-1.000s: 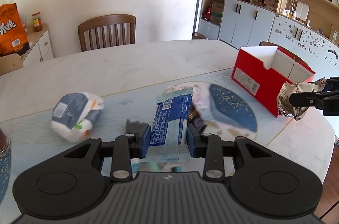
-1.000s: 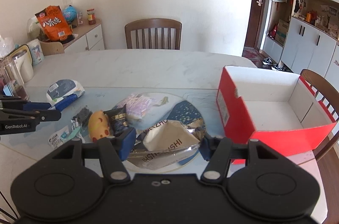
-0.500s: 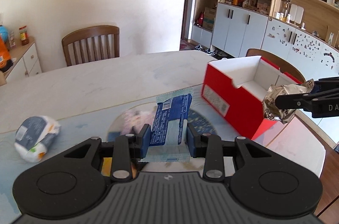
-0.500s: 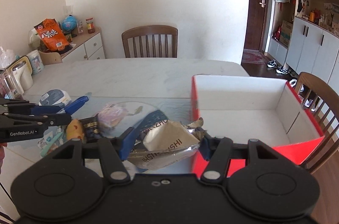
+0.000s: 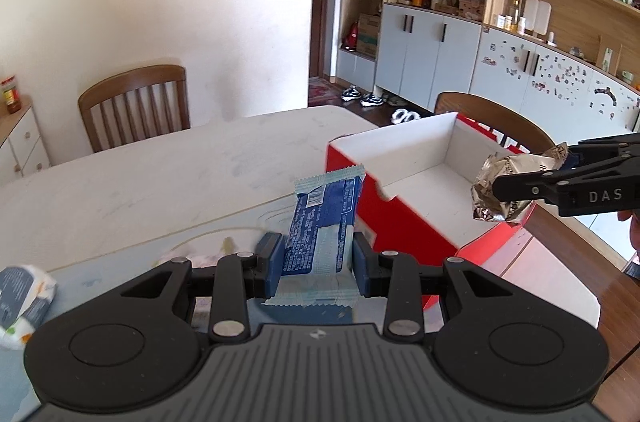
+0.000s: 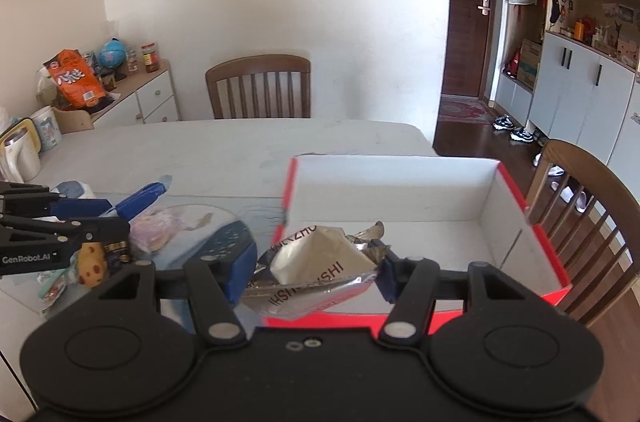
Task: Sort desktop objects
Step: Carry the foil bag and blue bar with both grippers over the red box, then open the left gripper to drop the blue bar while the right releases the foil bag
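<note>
Above the red box (image 6: pixel 420 218), at its near wall, the right claw (image 6: pixel 316 268) is clamped on a crumpled silver foil wrapper (image 6: pixel 316 268), its blue pads pressing both sides of the foil. The box stands open on the pale worktop (image 6: pixel 200 150), white inside, with nothing seen on the part of its floor that shows. To the left of the box, the left claw (image 5: pixel 316 260) grips a blue snack packet (image 5: pixel 320 222) by its lower half, the jaws narrowly parted around it; the packet stands up out of the pads, its crimped top edge tilted toward the box's left wall and held clear of the worktop. In the left wrist view the foil wrapper (image 5: pixel 504 190) hangs over the box's right end in the other claw. Further left of the box, on a round blue-patterned mat (image 6: pixel 224 234), lie a pink packet (image 6: pixel 154 232), a yellow spotted item (image 6: pixel 92 264) and a dark wrapper (image 6: pixel 118 250). A white and blue pouch (image 5: pixel 24 298) lies well away from the box at the left edge. A wooden chair (image 6: pixel 260 86) stands beyond the worktop, behind the box.
</note>
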